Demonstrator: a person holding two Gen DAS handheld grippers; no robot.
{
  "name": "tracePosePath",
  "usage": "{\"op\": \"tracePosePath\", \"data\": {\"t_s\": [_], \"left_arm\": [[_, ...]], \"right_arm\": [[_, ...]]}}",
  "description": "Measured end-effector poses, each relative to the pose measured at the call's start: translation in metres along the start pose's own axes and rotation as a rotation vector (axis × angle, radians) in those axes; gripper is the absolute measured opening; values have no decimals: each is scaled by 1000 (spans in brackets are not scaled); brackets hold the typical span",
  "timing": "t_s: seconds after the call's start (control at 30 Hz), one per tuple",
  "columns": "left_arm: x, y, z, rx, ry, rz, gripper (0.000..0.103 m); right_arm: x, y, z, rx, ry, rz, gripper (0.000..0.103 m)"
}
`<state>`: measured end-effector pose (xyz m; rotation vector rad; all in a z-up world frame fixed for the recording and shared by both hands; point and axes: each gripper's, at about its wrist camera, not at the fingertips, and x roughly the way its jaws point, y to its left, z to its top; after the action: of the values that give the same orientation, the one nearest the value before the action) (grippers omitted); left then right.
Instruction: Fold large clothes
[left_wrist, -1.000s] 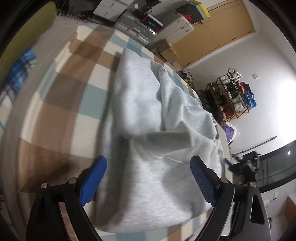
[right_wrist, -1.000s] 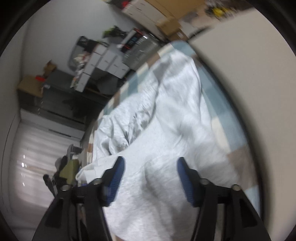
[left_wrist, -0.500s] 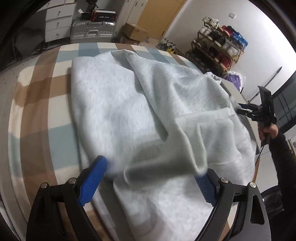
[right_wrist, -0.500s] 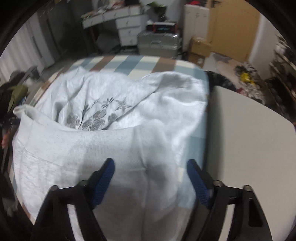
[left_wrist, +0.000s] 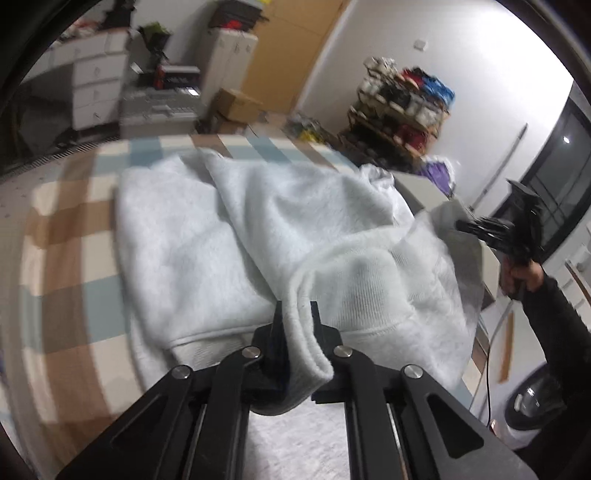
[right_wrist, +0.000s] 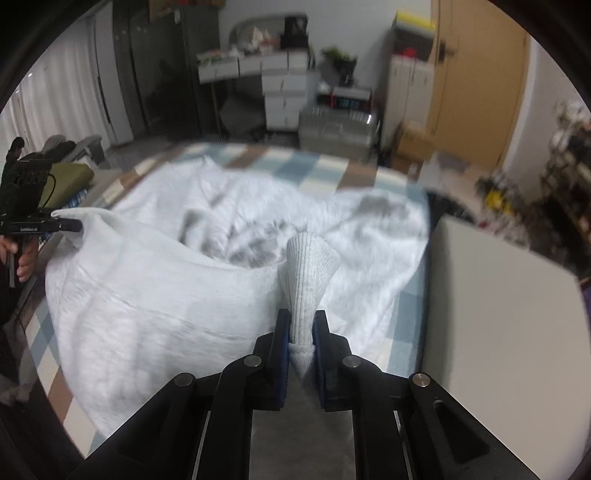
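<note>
Grey sweatshirt (left_wrist: 258, 229) hem pinched by both claws.

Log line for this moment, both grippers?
left gripper: shut on sweatshirt hem | right gripper: shut on hem | garment lifting off checked blanket

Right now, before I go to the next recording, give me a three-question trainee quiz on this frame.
1. True or false: the left gripper is shut on the sweatshirt.
2. What part of the sweatshirt does the right gripper pinch? A) ribbed hem B) hood C) zipper
3. What pattern does the blanket under the sweatshirt have?

Key: 1 true; 2 A; 3 checks in brown, pale blue and cream.
</note>
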<state>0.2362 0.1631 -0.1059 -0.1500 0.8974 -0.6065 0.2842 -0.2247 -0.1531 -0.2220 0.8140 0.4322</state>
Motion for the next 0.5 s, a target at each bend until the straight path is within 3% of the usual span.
{"op": "tracePosePath", "data": {"t_s": [0.1,0.17,0.4,0.5], "left_arm": [[-10,9,20,-99,-26,21,3],[-9,11,42,-96,-57,66,3],[-6,22,131,-94,-123,93,1],[-2,28,153,-76,-145,109,0]], "right_arm": [[-32,-2,6,62,-119,-25,10],[-50,-10,20,130,-214,11,10],[-57,-31,84,189,-363,-38,10],[-44,-55,110,249,-401,-48,10]]}}
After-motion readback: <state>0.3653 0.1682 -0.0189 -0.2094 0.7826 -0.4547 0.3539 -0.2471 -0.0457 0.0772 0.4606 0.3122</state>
